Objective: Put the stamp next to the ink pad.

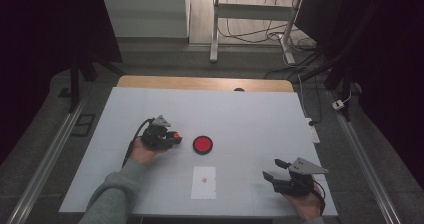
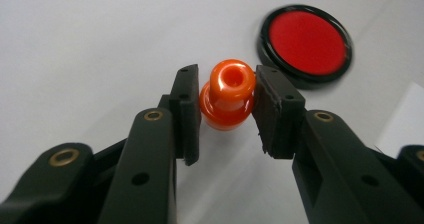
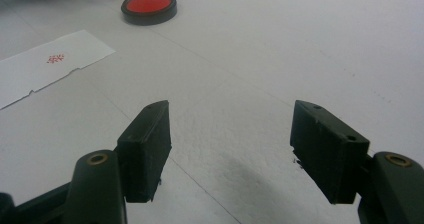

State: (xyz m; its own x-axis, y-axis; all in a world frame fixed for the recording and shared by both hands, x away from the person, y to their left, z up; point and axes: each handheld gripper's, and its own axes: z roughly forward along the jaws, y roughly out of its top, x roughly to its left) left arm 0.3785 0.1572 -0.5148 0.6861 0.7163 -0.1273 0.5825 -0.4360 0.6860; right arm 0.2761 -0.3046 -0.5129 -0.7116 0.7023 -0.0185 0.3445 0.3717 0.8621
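Over white table (image 1: pixel 250 114), left gripper (image 2: pixel 227 101) pinches orange stamp (image 2: pixel 227 94); right gripper (image 3: pixel 230 134) gapes empty.

A small red mark on the paper slip (image 1: pixel 204 182) is unreadable.

Left forearm, grey sleeve, enters from the bottom edge of the high view and angles up and to the right. Left hand (image 1: pixel 141 153) grips the body of the left gripper (image 1: pixel 172 138) from beneath; cable loops off its rear, grey plate on top. Its fingers (image 2: pixel 185 113) point toward the middle of the counter (image 1: pixel 250 114) and are clamped from both sides on an orange stamp (image 2: pixel 227 94).

Right hand (image 1: pixel 305 204) sits low at the near right corner, little forearm visible. Right gripper (image 1: pixel 273 169) points up and to the left, grey plate on top. Its fingers (image 3: pixel 148 149) stand wide apart with nothing between them, just above the counter.
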